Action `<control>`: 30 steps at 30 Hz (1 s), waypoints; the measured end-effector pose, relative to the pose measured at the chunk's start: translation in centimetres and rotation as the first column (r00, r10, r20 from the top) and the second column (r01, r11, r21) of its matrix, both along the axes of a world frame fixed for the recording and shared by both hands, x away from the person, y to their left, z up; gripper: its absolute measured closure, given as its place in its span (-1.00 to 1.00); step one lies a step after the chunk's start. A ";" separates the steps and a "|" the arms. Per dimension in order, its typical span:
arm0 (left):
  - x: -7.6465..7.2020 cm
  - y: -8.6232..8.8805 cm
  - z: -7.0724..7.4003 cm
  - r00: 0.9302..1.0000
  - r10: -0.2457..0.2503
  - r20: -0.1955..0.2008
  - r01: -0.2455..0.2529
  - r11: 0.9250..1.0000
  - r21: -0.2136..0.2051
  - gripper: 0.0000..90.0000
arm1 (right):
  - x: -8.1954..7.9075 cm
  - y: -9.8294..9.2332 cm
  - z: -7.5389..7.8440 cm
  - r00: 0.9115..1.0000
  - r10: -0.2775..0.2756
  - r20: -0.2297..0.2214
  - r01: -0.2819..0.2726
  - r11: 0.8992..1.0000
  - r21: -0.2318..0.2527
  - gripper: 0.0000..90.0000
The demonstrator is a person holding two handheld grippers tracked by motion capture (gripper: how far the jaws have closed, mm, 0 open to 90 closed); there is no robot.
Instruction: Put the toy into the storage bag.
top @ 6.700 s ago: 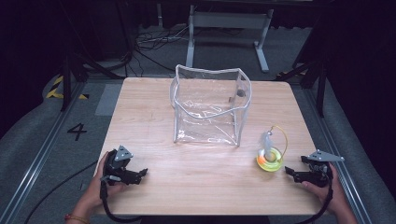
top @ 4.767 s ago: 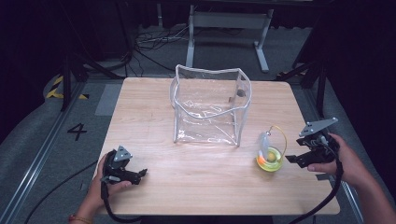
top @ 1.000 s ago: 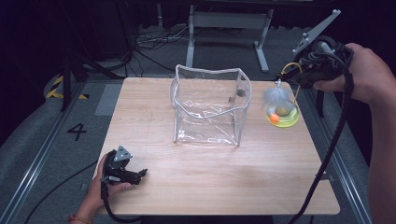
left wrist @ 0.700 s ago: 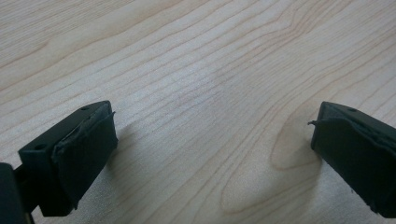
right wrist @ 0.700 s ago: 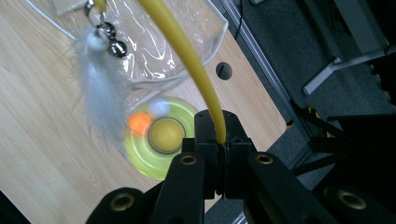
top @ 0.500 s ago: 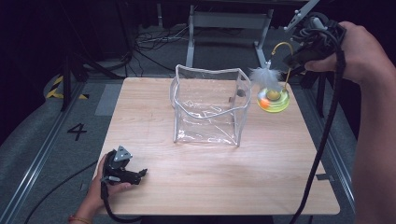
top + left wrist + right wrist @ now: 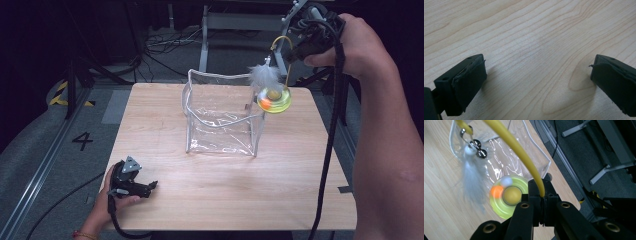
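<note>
A cat toy hangs in the air: a yellow-green disc (image 7: 274, 99) with small balls, a yellow wire loop (image 7: 281, 46) and a white feather (image 7: 262, 76) with small bells (image 7: 479, 149). My right gripper (image 7: 299, 49) is shut on the yellow wire (image 7: 524, 152) and holds the toy over the right rim of the clear plastic bag (image 7: 220, 117), which stands open and upright on the table. The disc (image 7: 507, 196) dangles below the jaws. My left gripper (image 7: 146, 187) rests open on the wooden table (image 7: 230, 195) at the front left, with nothing between its pads (image 7: 469, 82).
The table's right edge drops to a dark floor with metal stand legs (image 7: 599, 173) and cables (image 7: 160, 40). A grey rail (image 7: 40, 175) and a "4" floor marking (image 7: 82, 141) lie left of the table.
My right gripper lifted the cat toy from the table's right front, carried it up and back, then leftward to the bag's right rim. The left gripper stayed still.
</note>
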State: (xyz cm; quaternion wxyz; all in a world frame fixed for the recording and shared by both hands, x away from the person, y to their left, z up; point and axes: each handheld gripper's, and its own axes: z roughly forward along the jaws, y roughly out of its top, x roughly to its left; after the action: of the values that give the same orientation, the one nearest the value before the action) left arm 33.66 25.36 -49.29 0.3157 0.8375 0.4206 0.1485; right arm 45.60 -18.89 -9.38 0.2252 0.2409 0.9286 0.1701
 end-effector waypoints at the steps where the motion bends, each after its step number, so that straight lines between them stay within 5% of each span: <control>1: 0.0 0.0 0.0 1.000 0.000 0.000 0.000 1.000 0.000 -0.99 | 0.2 0.2 0.0 1.000 0.000 0.001 0.000 1.000 -0.002 0.96; 11: 0.0 0.0 0.0 1.000 0.000 0.000 0.000 1.000 0.000 -0.99 | 2.0 2.1 -1.0 1.000 -0.019 0.006 0.019 1.000 0.016 0.96; 30: 0.0 0.0 0.0 1.000 0.000 0.000 0.000 1.000 0.000 -0.99 | 4.3 4.6 -3.9 0.999 0.031 -0.036 -0.029 0.999 0.045 0.96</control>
State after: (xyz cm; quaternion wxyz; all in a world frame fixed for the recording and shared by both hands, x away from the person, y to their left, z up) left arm 33.66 25.36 -49.29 0.3159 0.8374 0.4205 0.1485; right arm 49.86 -14.29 -13.26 0.2002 0.2349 0.9321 0.1898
